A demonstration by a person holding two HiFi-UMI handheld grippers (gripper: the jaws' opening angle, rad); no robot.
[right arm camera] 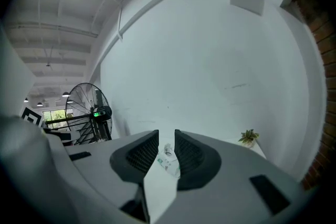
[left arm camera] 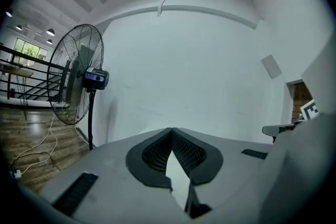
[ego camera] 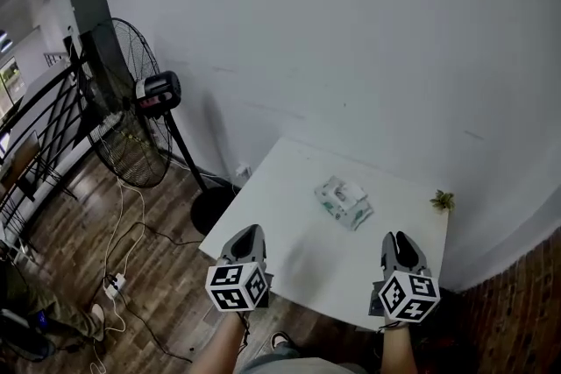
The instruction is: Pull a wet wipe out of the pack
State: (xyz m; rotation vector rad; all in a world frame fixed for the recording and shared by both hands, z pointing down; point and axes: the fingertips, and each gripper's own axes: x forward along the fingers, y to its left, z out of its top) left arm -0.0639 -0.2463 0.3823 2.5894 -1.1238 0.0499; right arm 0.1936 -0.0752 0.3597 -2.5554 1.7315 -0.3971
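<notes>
Lying aslant, the wipe pack (ego camera: 344,201) runs far-left to near-right; left tongs (ego camera: 252,229) pinched together, right tongs (ego camera: 399,235) slightly apart.

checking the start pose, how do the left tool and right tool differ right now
The left tool has jaws meeting at the tips; the right tool has them slightly apart. The wipe pack shows through the right tool's gap, ahead of it; the left tool's view misses the pack. Both are empty, at the table's near edge.
</notes>
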